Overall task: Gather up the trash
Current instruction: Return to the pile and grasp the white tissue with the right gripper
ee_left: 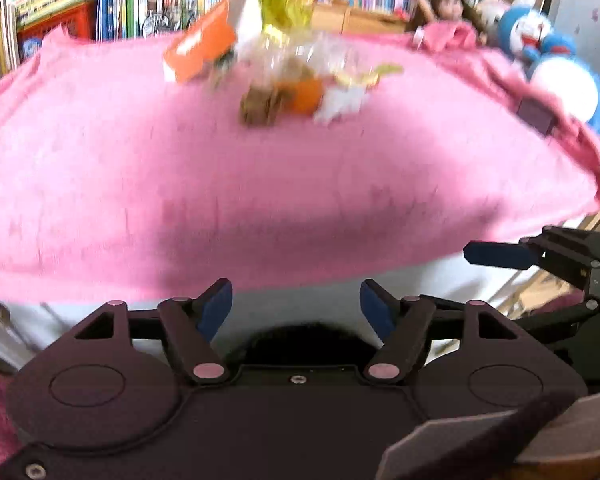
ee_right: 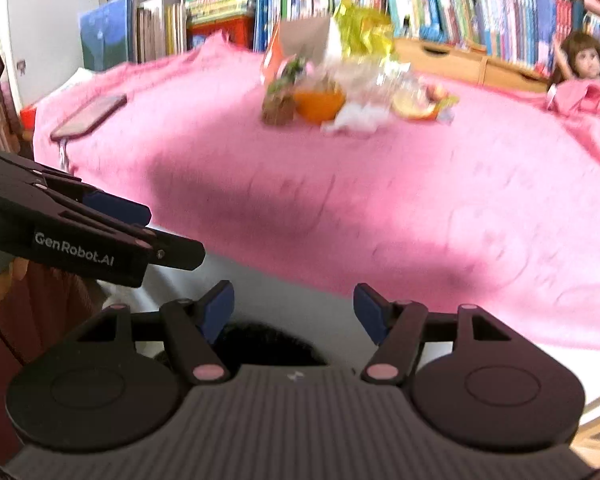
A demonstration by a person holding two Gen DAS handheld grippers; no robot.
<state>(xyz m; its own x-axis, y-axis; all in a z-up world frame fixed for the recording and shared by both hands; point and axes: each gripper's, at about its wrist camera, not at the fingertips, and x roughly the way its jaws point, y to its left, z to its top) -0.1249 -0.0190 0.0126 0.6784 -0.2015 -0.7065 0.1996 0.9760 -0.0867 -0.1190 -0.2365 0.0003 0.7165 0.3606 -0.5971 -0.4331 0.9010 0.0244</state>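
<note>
**Two grippers idle at table edge; trash heap untouched at far side**

Two grippers were recorded at the near edge of the pink cloth [ee_right: 380, 184], both short of the work. Going left to right in the right wrist view: a phone [ee_right: 89, 115] lay flat near the cloth's left edge; the left gripper [ee_left: 296, 306] entered from the left, its casing marked "GenRobot.AI", the only legible writing. Book spines behind were too blurred to read. In its own view its blue-padded fingers stood apart, holding nothing. The right gripper [ee_right: 294, 306] likewise had fingers spread and empty.

The trash pile [ee_right: 352, 80] sat well beyond both, towards the far side of the cloth, ahead of the bookshelf [ee_right: 460, 4]. It comprised an orange carton [ee_left: 200, 50], a yellow crinkled wrapper [ee_right: 360, 32], a brown lump [ee_right: 278, 108], an orange rounded item [ee_right: 320, 104], white crumpled paper [ee_right: 354, 118] and clear film, all touching or overlapping. A doll [ee_right: 584, 68] and a blue plush toy [ee_left: 556, 60] lay at the right and appeared not to be trash.

Assessment: the step in hand was the reach. Recommended practice: advance one gripper over the cloth, take a single outlying piece such as the white paper first, close on a firm fold, and avoid dragging the cloth or disturbing the phone. No bin was visible.
</note>
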